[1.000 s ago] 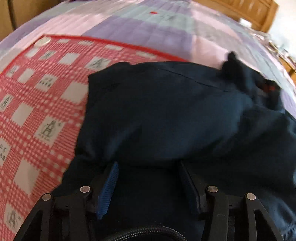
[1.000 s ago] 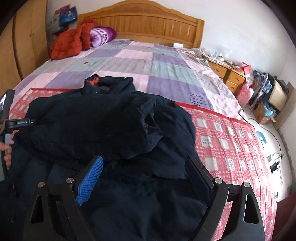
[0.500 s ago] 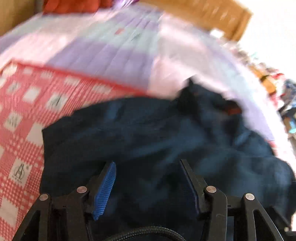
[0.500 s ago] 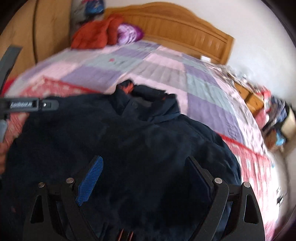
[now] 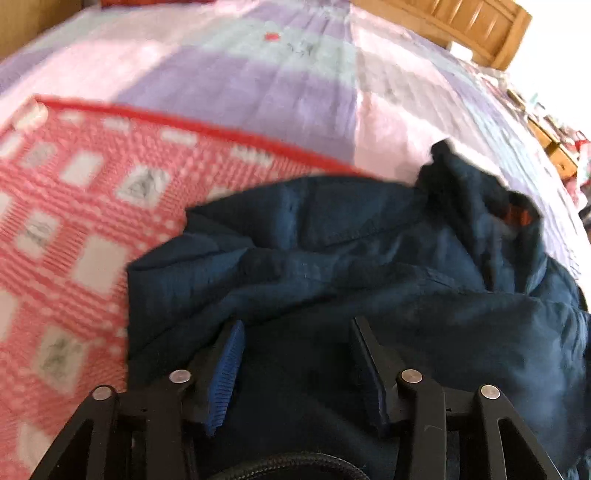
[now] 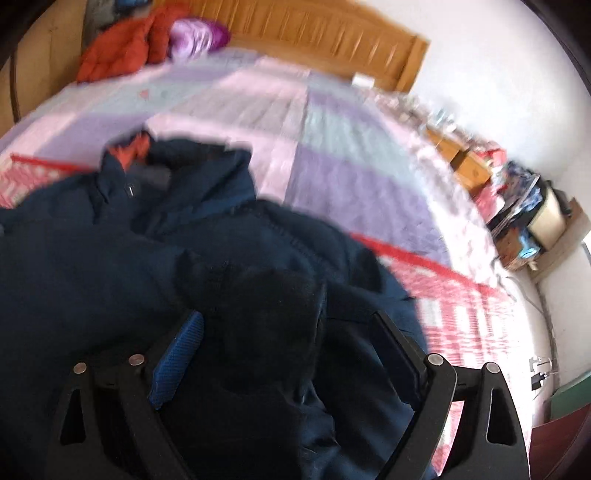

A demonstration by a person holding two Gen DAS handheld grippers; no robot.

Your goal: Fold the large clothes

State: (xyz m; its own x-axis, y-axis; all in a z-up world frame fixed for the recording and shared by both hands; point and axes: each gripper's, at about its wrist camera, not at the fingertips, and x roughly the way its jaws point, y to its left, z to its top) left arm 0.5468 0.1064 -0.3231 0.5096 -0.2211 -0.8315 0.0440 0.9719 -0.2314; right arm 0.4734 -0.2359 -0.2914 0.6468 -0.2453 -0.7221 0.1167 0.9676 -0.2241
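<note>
A large dark navy jacket [image 5: 369,266] lies bunched on a red checked blanket [image 5: 74,229] on the bed. Its collar with an orange lining [image 5: 517,216] points toward the headboard. My left gripper [image 5: 295,325] is open, low over the jacket's left part, with fabric between the fingers. In the right wrist view the jacket [image 6: 110,266] fills the lower left, collar [image 6: 133,151] at the far side. My right gripper [image 6: 288,321] is open over a dark folded lump of the jacket, fingers wide apart around it. Both views are blurred.
A purple and pink quilt [image 6: 332,147] covers the bed up to a wooden headboard [image 6: 314,33]. Red clothing [image 6: 125,48] and a purple pillow [image 6: 195,37] lie at the head. Cluttered bedside furniture [image 6: 517,206] stands to the right.
Both grippers moved over the jacket and both views swung. The jacket is more bunched, with a folded lump now between my right fingers. Both grippers stayed open.
</note>
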